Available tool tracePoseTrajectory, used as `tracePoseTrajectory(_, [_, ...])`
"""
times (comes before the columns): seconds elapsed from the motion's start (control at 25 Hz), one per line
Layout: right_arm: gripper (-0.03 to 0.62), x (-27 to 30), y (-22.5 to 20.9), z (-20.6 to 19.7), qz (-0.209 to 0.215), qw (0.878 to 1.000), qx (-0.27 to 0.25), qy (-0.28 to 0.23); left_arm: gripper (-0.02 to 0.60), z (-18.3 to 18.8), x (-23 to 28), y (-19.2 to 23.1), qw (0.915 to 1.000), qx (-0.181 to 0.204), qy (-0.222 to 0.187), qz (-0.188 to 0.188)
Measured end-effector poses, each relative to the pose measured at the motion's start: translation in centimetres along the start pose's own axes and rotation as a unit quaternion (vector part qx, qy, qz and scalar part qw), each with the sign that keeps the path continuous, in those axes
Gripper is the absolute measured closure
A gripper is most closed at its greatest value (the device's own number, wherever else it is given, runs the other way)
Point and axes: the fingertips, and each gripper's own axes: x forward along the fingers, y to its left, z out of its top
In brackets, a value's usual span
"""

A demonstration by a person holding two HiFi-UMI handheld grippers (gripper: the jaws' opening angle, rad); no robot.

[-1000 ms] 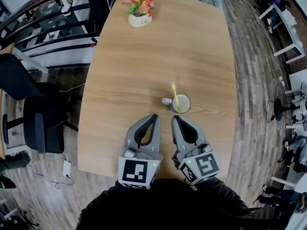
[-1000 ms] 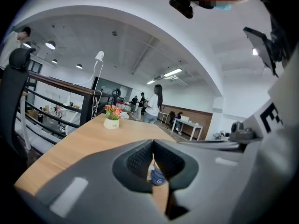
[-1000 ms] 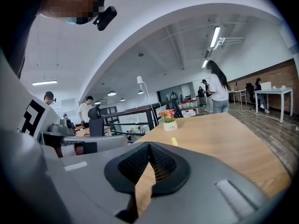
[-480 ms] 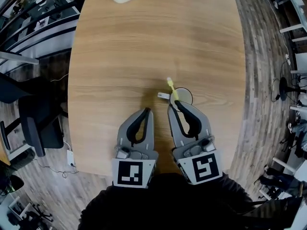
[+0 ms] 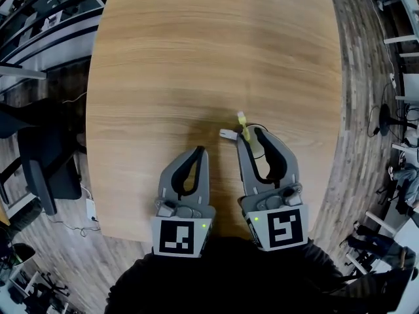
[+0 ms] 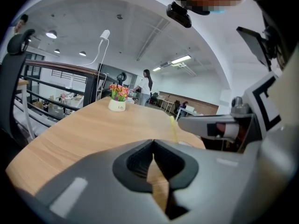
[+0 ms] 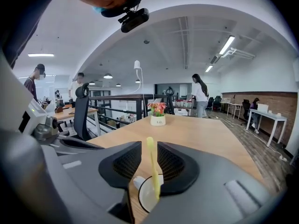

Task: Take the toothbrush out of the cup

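Pale wood table [image 5: 196, 57], plank floor [image 5: 366, 142] around it, a black chair [image 5: 39, 169] off to one side and a flowerpot [image 7: 158, 119] at the table's far end. Near the person's edge stands a white cup [image 7: 145, 197] with a yellow toothbrush [image 7: 153, 167] sticking up out of it, slightly tilted. The right gripper [image 5: 253, 135] has just been opening. Its jaws stand wide either side of the brush, not pressing it. The left gripper [image 5: 201, 150] sits just beside it, jaws together on nothing.
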Motion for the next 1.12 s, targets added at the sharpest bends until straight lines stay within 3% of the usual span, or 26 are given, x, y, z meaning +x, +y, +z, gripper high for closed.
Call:
tracePoseTrajectory(0.16, [0.488,1.0,0.4,-0.5,0.001,1.0,-0.017,0.02,0.574,-0.2,0.4,0.6,1.0,0.009,0.0,-0.003])
tracePoseTrajectory(0.56, [0.502,2.2,0.0,-2.3,-0.009,0.998,-0.023,0.059,0.574,-1.6,1.4,1.2,0.9996,-0.023,0.015,-0.01])
tracePoseTrajectory(1.12, [0.572,3.3,-0.2,-2.8,-0.016,0.997,-0.029,0.067,0.574,-1.9,1.2,3.1,0.9993,-0.035,0.014,0.005])
